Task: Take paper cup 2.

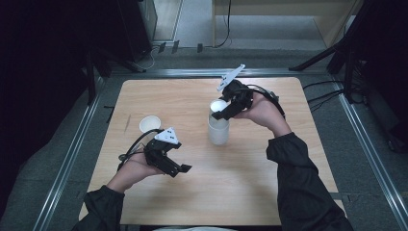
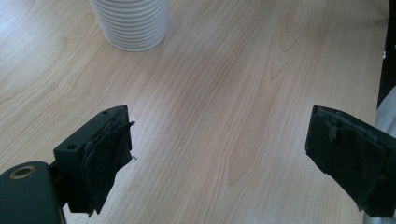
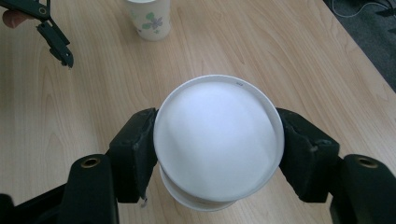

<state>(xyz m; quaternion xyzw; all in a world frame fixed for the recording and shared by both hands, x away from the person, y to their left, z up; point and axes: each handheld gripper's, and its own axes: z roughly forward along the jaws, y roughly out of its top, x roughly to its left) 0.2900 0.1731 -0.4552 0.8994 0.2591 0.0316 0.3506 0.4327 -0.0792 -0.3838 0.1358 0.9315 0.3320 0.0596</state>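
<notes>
Right hand-held gripper: its two black jaws press on either side of the top cup, at the top of the cup stack.
Cup stack: upright, mid-surface.
Left hand-held gripper: jaws wide, nothing between them, low over bare wood, left of the cup stack.
Flowered cup: upright, farther left of the cup stack, just behind the left hand-held gripper.

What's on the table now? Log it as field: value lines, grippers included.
surface: wooden table
stack: white paper cups, upright, mid-table
top cup: clamped at its rim, bottom up
right gripper: jaws pressed on top cup
left gripper: jaws wide apart, holding nothing
single cup: flower-printed paper cup, upright, apart from stack
</notes>
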